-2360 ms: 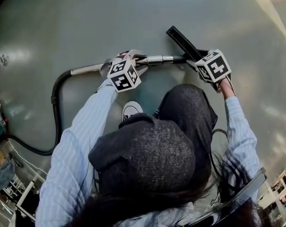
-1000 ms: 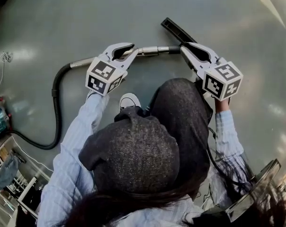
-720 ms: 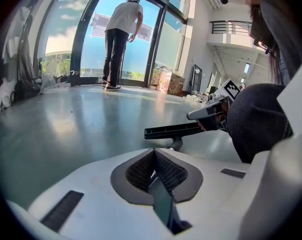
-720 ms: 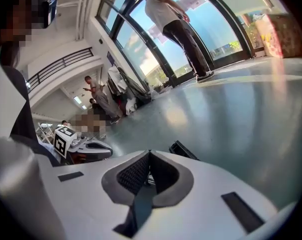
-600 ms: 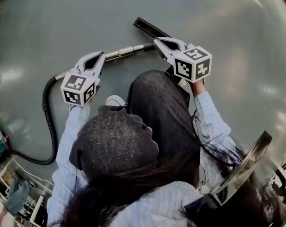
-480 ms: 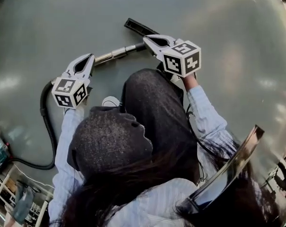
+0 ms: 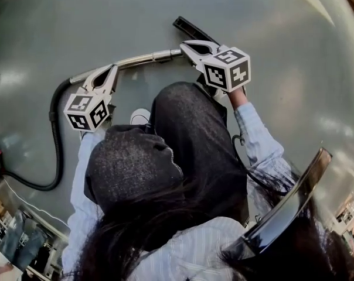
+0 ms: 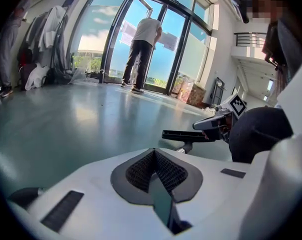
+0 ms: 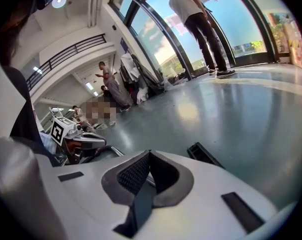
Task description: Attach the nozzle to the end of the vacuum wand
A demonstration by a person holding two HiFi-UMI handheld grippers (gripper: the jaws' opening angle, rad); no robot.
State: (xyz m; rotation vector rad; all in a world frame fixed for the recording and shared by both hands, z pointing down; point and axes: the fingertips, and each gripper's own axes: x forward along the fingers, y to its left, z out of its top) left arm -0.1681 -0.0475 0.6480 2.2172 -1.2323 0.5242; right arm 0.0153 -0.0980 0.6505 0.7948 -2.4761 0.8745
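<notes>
Vacuum wand [image 7: 143, 58] lies on floor [image 7: 271, 51], nozzle [image 7: 190, 27] at its 2 o'clock end. Left gripper [image 7: 112, 69] and right gripper [image 7: 184, 45] are pressed together, empty.

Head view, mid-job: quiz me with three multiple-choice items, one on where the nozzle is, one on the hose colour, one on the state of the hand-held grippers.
1. The nozzle lies:
A. just beyond the tips of the right hand-held gripper
B. clamped in that gripper
C. beside the shoe

2. The hose running off the wand is:
A. white
B. black
C. red

3. The left hand-held gripper and the right one are:
A. both shut on the wand
B. both wide open
C. both shut with nothing between the jaws

Answers:
1. A, since the head view shows the nozzle past the right tips and free of the jaws.
2. B, since the hose curves away dark against the grey floor.
3. C, since each gripper view shows its jaws together and empty.
</notes>
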